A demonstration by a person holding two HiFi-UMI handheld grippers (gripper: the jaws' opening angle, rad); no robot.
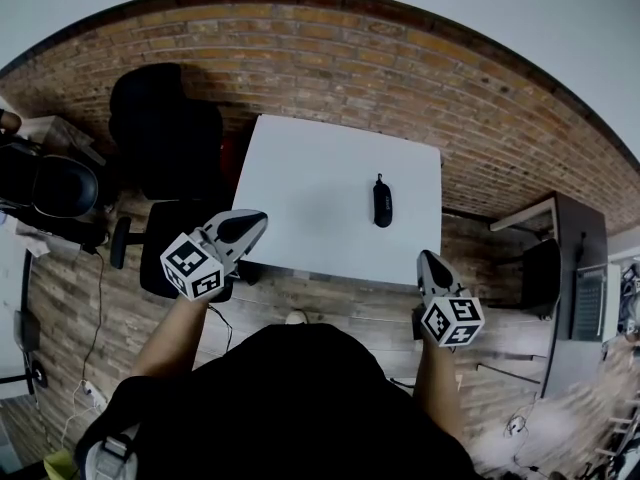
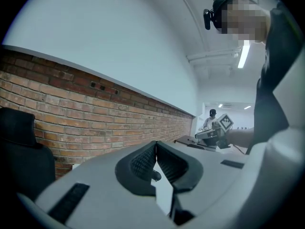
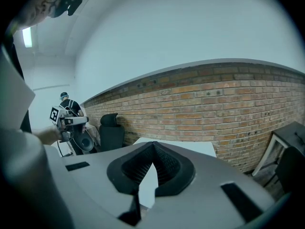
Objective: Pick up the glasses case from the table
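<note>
**A:** What's the room made of?

**B:** A red brick wall (image 1: 330, 58) curves along the far side, in rough courses with pale mortar. The floor (image 1: 350, 298) is brown wood planking.

**A:** And the surface?

**B:** A white rectangular worktop (image 1: 300, 198), smooth and matte. A black padded office chair (image 1: 165, 133) stands at its left.

**A:** The tools?

**B:** The left gripper (image 1: 256, 220) hangs over the worktop's near-left corner. The right gripper (image 1: 428, 260) is just off its near-right edge. Both have smooth grey plastic shells, ribbed black inside the jaws. Each pair of jaws is closed tip to tip, with nothing between them.

**A:** Where's the glasses case?

**B:** The glasses case (image 1: 382, 202) lies flat on the worktop, right of centre, well apart from both grippers. It is a dark, slim, rounded oblong. Its long axis runs near to far, with a small tab at the far end.
</note>
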